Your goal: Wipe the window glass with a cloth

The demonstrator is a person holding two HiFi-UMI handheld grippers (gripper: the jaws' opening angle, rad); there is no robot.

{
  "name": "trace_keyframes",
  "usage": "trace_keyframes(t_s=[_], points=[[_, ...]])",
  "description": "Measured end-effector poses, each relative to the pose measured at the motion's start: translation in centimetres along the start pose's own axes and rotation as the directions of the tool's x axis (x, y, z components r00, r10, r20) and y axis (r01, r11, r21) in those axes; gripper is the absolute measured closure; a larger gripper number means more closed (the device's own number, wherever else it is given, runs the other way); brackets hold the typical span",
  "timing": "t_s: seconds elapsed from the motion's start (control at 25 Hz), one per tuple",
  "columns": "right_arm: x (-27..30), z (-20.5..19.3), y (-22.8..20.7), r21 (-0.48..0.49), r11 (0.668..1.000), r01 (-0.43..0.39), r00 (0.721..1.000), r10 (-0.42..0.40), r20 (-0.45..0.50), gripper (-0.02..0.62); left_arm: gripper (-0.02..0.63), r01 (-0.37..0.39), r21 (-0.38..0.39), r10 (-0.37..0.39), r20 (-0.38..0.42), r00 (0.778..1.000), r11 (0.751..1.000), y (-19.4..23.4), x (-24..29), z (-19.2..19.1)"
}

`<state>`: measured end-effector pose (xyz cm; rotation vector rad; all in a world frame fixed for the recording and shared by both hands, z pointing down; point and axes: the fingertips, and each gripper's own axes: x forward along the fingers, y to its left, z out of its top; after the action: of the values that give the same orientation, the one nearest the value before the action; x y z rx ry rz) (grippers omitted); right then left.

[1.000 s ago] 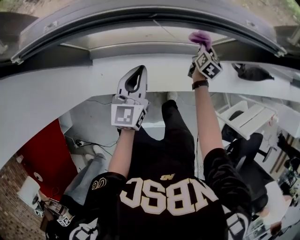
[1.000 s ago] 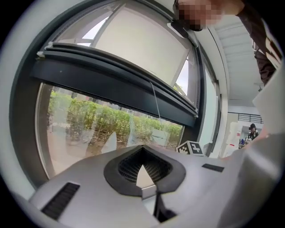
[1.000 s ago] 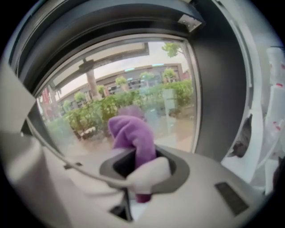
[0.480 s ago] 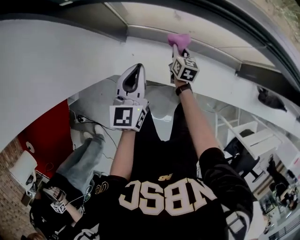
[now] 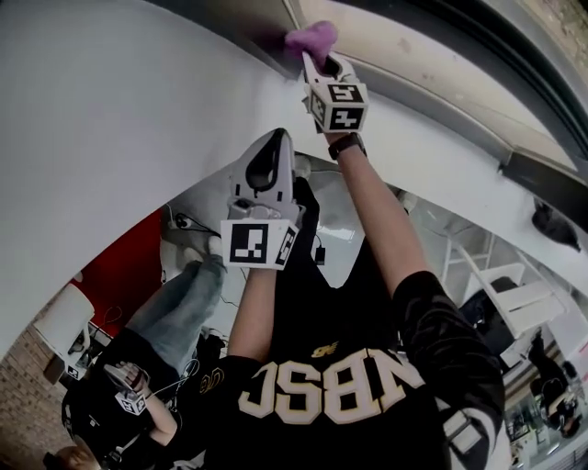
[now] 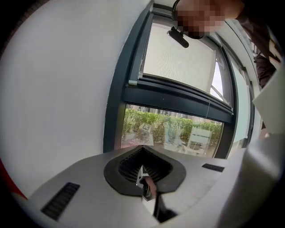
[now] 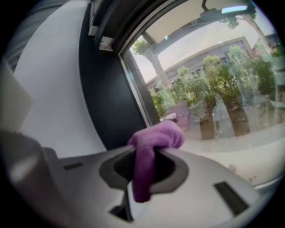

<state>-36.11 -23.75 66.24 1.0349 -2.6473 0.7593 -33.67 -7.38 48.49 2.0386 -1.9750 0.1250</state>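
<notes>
My right gripper (image 5: 317, 57) is raised at the top of the head view, shut on a purple cloth (image 5: 310, 39). The cloth bulges out past the jaws beside the dark window frame (image 5: 266, 18). In the right gripper view the cloth (image 7: 153, 142) is folded over the gripper (image 7: 144, 165), with the window glass (image 7: 213, 89) just beyond and the frame (image 7: 107, 89) to its left. My left gripper (image 5: 269, 151) is lower and to the left, shut with nothing in it. Its view has the shut jaws (image 6: 144, 178) pointing at the glass (image 6: 173, 133) from farther back.
White wall (image 5: 110, 119) fills the left of the window. A pale roller blind (image 6: 178, 58) covers the upper pane. Outside are shrubs, trees and a building. The person's dark jersey (image 5: 349, 395) and forearms fill the lower head view.
My right gripper has carried the cloth leftward along the window to the dark frame near the wall. The head view has swung with it. The left gripper stays shut below.
</notes>
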Motion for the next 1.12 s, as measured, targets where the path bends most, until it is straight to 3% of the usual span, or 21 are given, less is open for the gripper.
trace_keyframes(t_s=[0.28, 0.44, 0.6, 0.72, 0.92, 1.12], points=[[-3.9, 1.4, -7.3, -0.017, 0.995, 0.103, 0.995, -0.103, 0.012, 0.529, 0.586, 0.063, -0.016, -0.063, -0.01, 0.998, 0.998, -2.6, 2.9, -0.9], [-11.0, 0.7, -15.5, 0.004, 0.979, 0.203, 0.979, -0.203, 0.01, 0.529, 0.586, 0.127, -0.027, -0.127, -0.016, 0.992, 0.992, -8.9, 5.5, -2.4], [-20.7, 1.1, -26.0, 0.049, 0.931, 0.362, 0.931, -0.364, 0.036, 0.529, 0.586, 0.257, 0.003, -0.257, -0.022, 0.966, 0.966, -17.4, 8.1, -4.2], [-27.0, 0.8, -32.3, 0.117, 0.896, 0.428, 0.899, -0.435, 0.045, 0.529, 0.586, 0.38, 0.056, -0.376, -0.078, 0.924, 0.923, -23.9, 9.2, -8.0], [-37.1, -0.5, -42.0, 0.243, 0.796, 0.554, 0.813, -0.58, 0.045, 0.529, 0.586, 0.507, 0.053, -0.496, -0.149, 0.856, 0.86, -34.7, 10.0, -11.0], [-45.6, -1.4, -50.4, 0.406, 0.631, 0.661, 0.682, -0.731, 0.027, 0.529, 0.586, 0.558, 0.026, -0.546, -0.172, 0.82, 0.829, -40.8, 10.3, -14.8]])
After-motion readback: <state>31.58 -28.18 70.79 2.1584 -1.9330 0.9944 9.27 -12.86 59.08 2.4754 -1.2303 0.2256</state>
